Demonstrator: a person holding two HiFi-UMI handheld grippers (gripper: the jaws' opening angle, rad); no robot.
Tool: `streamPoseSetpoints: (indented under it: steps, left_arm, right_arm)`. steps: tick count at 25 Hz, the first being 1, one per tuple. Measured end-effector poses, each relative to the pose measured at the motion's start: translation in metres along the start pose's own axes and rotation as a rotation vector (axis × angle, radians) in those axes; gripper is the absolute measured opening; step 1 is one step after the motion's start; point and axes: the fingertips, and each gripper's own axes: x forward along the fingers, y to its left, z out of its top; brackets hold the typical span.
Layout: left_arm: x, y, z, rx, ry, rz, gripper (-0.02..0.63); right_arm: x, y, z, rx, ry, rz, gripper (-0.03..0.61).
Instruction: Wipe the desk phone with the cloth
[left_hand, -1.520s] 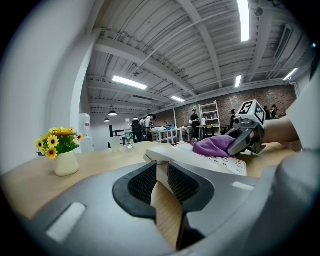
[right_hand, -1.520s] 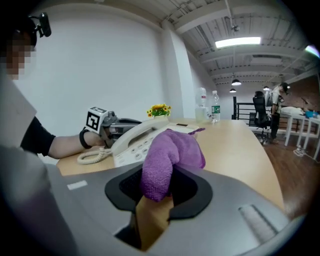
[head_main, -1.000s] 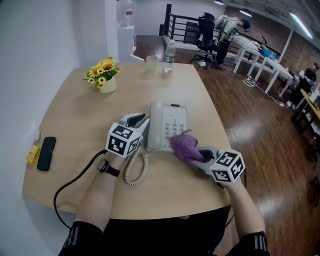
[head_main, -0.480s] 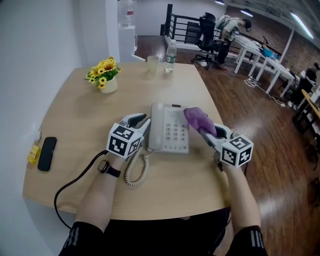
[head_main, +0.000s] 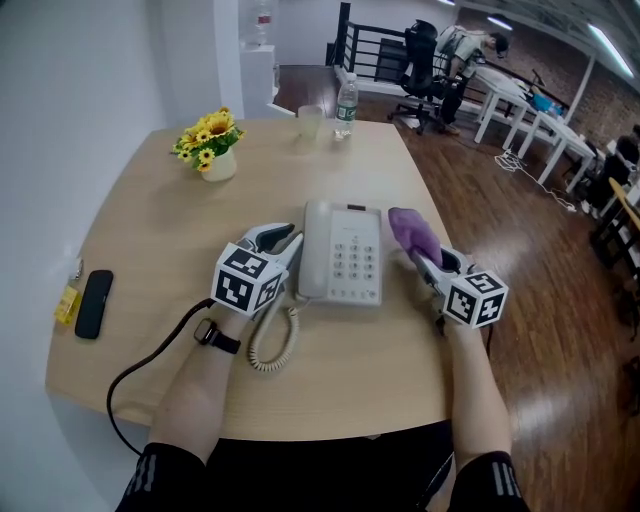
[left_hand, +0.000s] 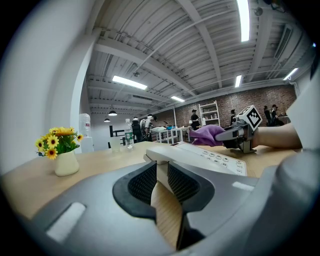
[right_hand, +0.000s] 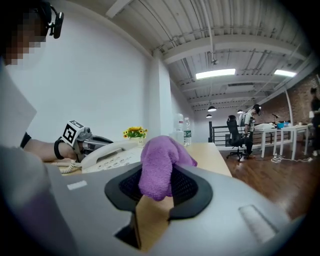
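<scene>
Pinching cloth (head_main: 410, 228) tight in fingers of right gripper (head_main: 422, 258), just beside right edge of phone (head_main: 342, 252). Clamping phone's left edge in closed fingers of left gripper (head_main: 290, 246), mid-surface (head_main: 150, 250).

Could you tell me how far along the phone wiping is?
Done: the right gripper clamps the purple cloth, and the left gripper grips the desk phone at its left edge. In hand: the cloth sits beside the phone's right edge. Left: wiping; how much is already wiped doesn't show.

Grey left claw (left_hand: 161, 175) and right claw (head_main: 420, 258); black striped sleeves (head_main: 163, 478).
</scene>
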Motion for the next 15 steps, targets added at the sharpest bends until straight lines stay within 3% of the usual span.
streamPoseSetpoints:
  steps: [15]
  left_arm:
    - [-0.0004,0.0003,-0.0005,-0.002,0.000,0.003,0.063]
  right_arm:
    - [-0.0078,-0.0030,-0.0013,0.026,-0.027,-0.001,0.121]
